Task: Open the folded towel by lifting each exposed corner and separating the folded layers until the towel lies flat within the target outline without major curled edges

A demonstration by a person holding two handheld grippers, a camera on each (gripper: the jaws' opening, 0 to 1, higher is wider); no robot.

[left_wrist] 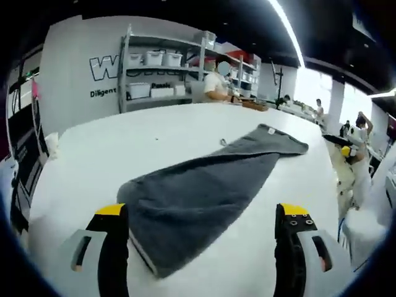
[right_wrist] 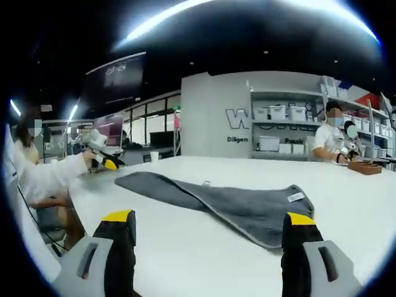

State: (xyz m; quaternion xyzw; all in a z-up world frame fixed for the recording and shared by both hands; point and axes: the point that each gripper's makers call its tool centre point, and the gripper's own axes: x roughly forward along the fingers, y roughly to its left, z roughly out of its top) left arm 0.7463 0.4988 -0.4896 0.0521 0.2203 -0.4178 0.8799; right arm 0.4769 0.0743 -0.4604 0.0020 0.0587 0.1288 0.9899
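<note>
A dark grey folded towel lies as a long strip on the white table. Its near end rests between the jaws of my left gripper, which stands open just above the table with nothing held. The towel's far end carries a small white label. In the right gripper view the same towel runs away to the left, its label at the near end. My right gripper is open just short of that end. The left gripper also shows here, held past the far end.
Metal shelves with white bins stand behind the table. A person sits at the far side beside a wooden box. A person in white stands at the table's right edge. Bare tabletop lies on both sides of the towel.
</note>
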